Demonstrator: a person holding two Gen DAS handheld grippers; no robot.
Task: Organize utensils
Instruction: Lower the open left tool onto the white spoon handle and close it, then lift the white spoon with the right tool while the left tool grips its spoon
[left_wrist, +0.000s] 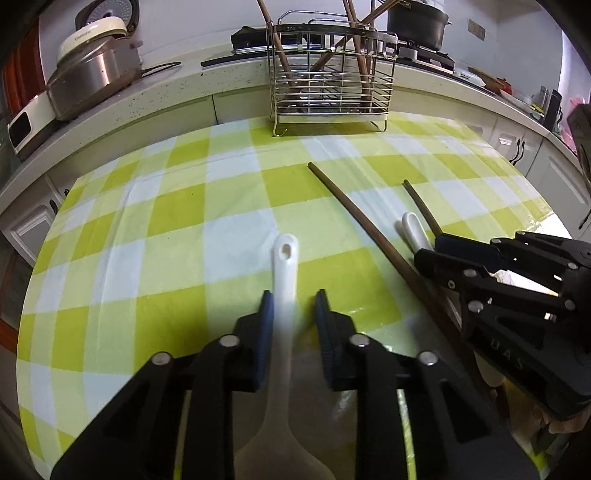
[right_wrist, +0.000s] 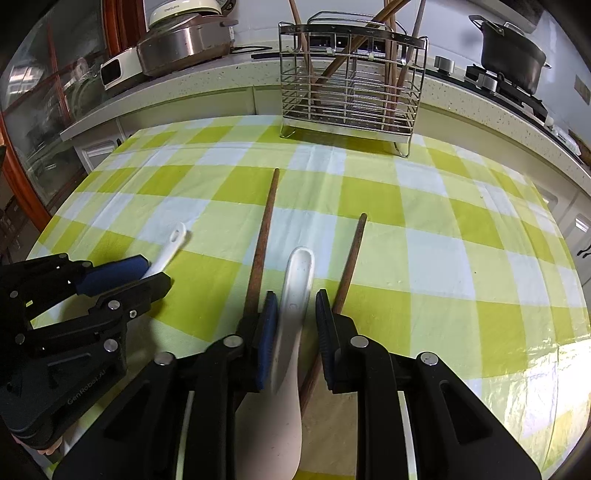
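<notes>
On the green-checked tablecloth (left_wrist: 166, 206), my left gripper (left_wrist: 294, 295) is shut on the handle of a white rice paddle (left_wrist: 285, 266), whose holed end points away from me. The right wrist view shows that gripper (right_wrist: 155, 271) at the left with the paddle handle (right_wrist: 171, 243) sticking out. My right gripper (right_wrist: 295, 295) is shut on a white ceramic spoon (right_wrist: 297, 280). Two long brown sticks (right_wrist: 264, 229) (right_wrist: 351, 258) lie on either side of the spoon, and the right one runs under the fingers. A wire utensil rack (right_wrist: 351, 92) with several wooden utensils stands at the table's far edge.
A speckled counter (left_wrist: 184, 92) curves behind the table. It carries a steel electric cooker (left_wrist: 96, 70) on the left and a black pot (left_wrist: 417, 22) on a stove at the right. Cabinet doors (left_wrist: 517, 147) lie below the counter.
</notes>
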